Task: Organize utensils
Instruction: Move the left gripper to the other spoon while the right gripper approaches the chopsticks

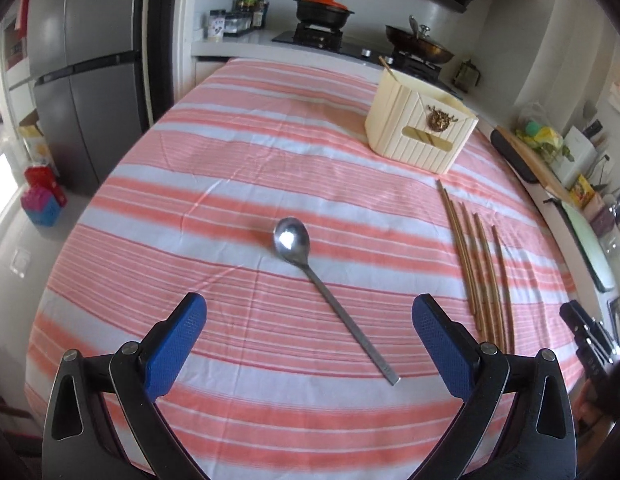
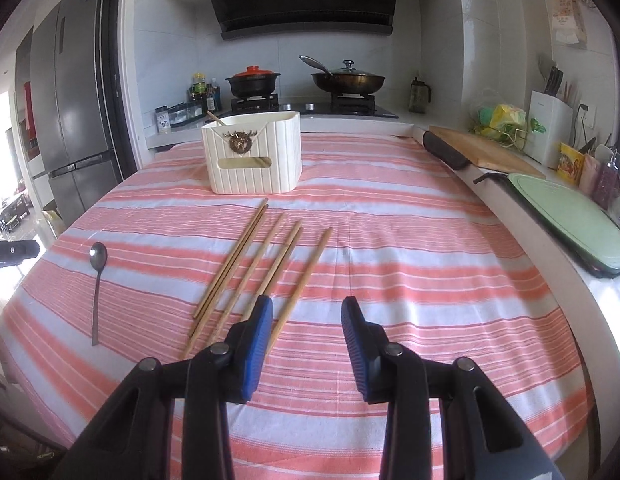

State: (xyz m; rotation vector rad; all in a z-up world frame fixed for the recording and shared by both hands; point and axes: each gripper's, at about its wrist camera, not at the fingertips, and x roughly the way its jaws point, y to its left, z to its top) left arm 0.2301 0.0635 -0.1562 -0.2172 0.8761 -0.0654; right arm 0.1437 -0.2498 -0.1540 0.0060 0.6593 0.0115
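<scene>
Left gripper spread wide over the spoon, handle toward us, so we judge it's lined up for a grab. Right gripper part open, empty, beside the chopsticks fanned on the striped cloth. Cream holder sits beyond with one chopstick in already. Nothing blocks either path; the counter edge runs close on the right.

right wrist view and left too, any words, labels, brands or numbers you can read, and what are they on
No text can be read in either view.
Range hood: small light mark at centre front, too blurred to read.
Fridge: sticker at the top, print too small.
Wall poster: print blurred.
Yellow packet: print blurred.
Spice jar: label unreadable.
Spoon: faint stamp near the handle end, unreadable.
Cream utensil holder: metal emblem, no lettering.
</scene>
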